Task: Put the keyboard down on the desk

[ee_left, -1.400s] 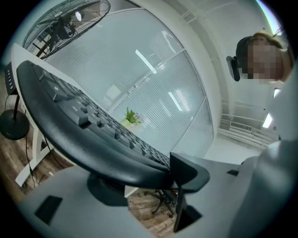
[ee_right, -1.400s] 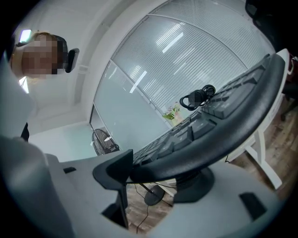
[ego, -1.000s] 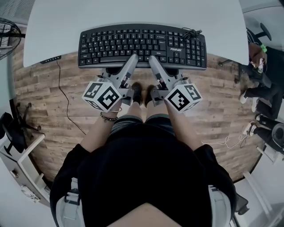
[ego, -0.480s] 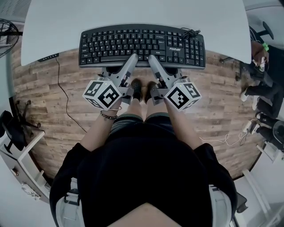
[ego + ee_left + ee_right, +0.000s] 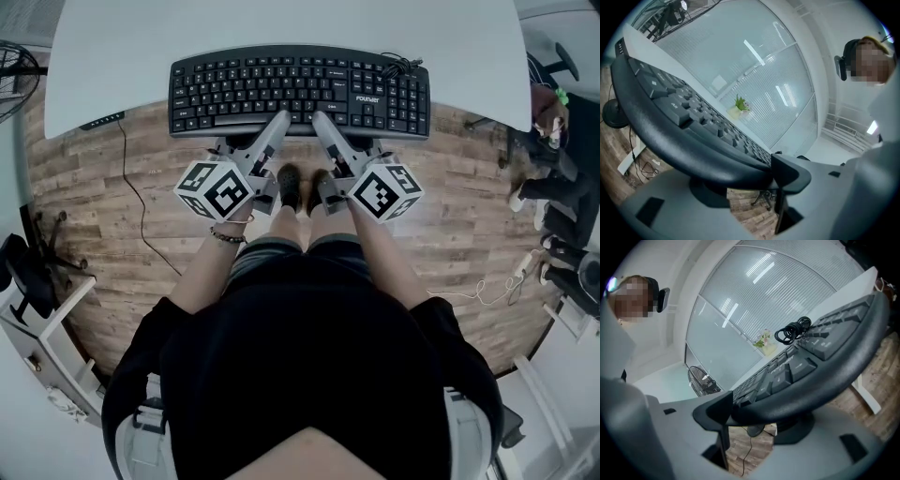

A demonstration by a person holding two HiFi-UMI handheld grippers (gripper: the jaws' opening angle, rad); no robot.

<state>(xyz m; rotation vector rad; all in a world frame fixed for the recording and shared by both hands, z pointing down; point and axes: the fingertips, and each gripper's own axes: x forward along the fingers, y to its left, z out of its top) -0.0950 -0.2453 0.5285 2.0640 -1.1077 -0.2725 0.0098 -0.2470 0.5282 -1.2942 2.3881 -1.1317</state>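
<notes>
A black keyboard lies level across the front edge of the white desk, its near edge out over the wooden floor. My left gripper is shut on that near edge left of the middle. My right gripper grips it just right of the middle. In the left gripper view the keyboard sits between the upper and lower jaw of the left gripper. The right gripper holds the keyboard the same way; its jaws have just been opening slightly, with the edge still between them. A coiled cable rests on the keys.
A black power strip hangs at the desk's front left edge, with a cable trailing over the floor. A fan stands far left, a chair base lower left. Bags and another person's legs are at the right.
The keyboard and both grippers have sunk a little and shifted slightly farther over the desk. Both grips look the same.
</notes>
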